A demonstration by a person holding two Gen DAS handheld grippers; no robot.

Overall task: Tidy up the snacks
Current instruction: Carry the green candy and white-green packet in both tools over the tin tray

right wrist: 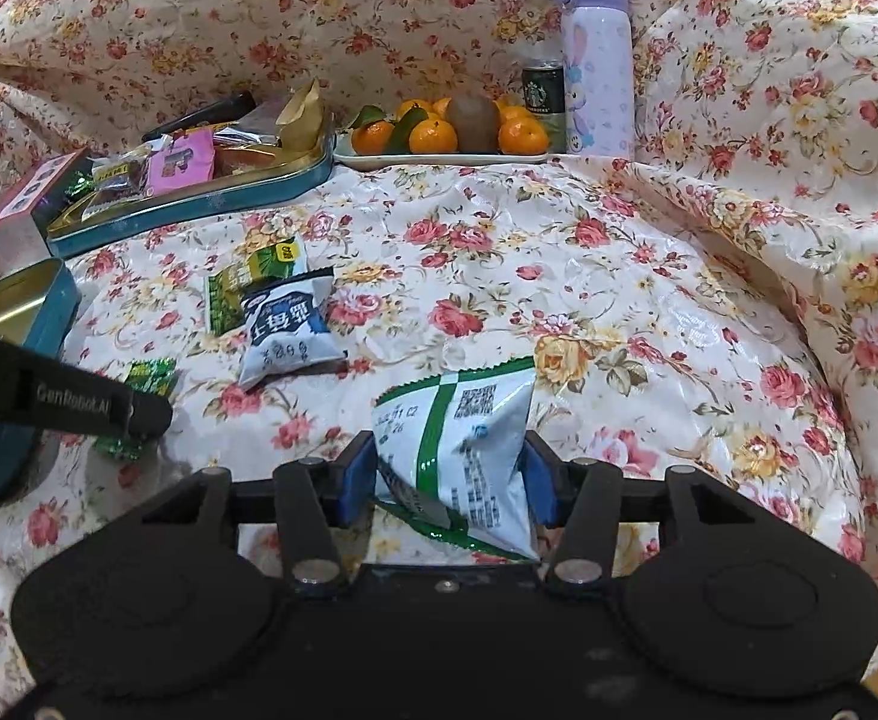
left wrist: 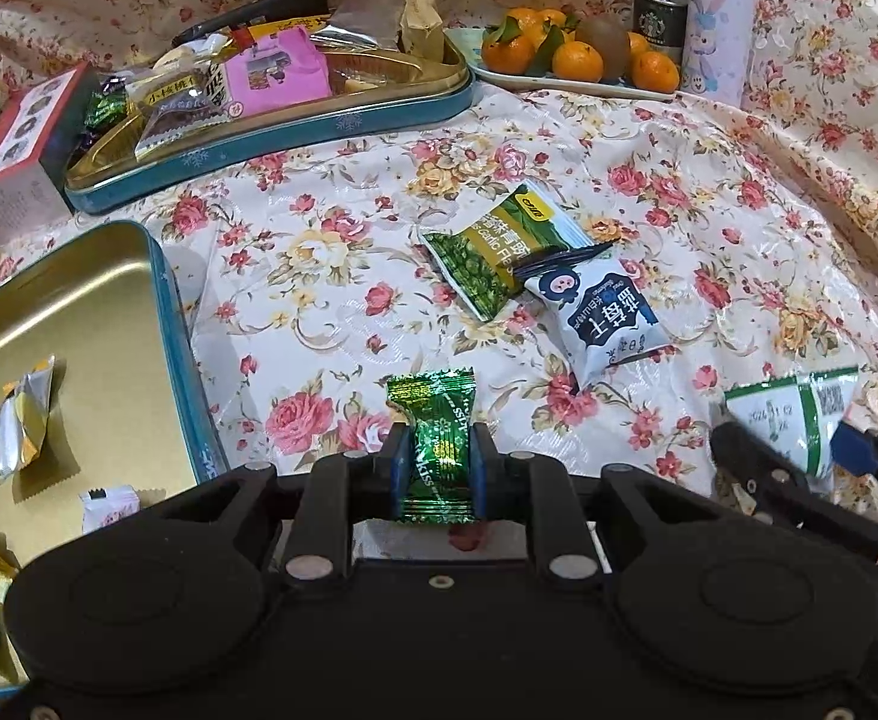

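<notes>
My left hand-held gripper [left wrist: 439, 462] is clamped tight on a green candy [left wrist: 439, 450] above the floral-cloth worktop [left wrist: 679, 180], beside the open gold-lined tin [left wrist: 108, 300]. My right hand-held gripper [right wrist: 448, 474], spread wide, grips a white-and-green snack packet [right wrist: 463, 444] by its sides.

Surface: floral cloth [right wrist: 499, 276], wrinkled, glossy. Lying directly on it: two blue tins [left wrist: 342, 120] [left wrist: 168, 324] at left, a box [left wrist: 12, 150] beside the far tin, a plate of oranges [left wrist: 565, 84], a can [right wrist: 542, 93], a bottle [right wrist: 598, 60], a green packet [left wrist: 487, 252] under a blue-and-white packet [left wrist: 601, 318].
</notes>
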